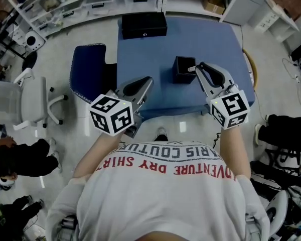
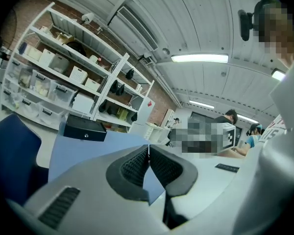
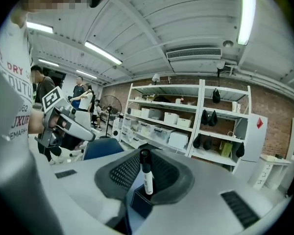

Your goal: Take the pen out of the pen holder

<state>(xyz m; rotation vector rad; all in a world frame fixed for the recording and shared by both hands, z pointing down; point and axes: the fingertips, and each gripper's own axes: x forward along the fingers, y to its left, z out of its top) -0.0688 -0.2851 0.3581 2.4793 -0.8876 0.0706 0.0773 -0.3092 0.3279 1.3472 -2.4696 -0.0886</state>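
Right gripper (image 3: 146, 166) pinches the white, black-capped pen (image 3: 147, 181) upright, with its lower end at the square black pen holder (image 3: 138, 204). A tilt could snag its rim. Left gripper (image 2: 148, 158), closed and empty, hovers apart from the holder.

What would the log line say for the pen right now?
right gripper: shut on pen | pen: upright, lower end at pen holder top | left gripper: shut, empty

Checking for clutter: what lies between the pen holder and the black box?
Only bare blue table, seen in the head view; the pen holder and black box stand apart.
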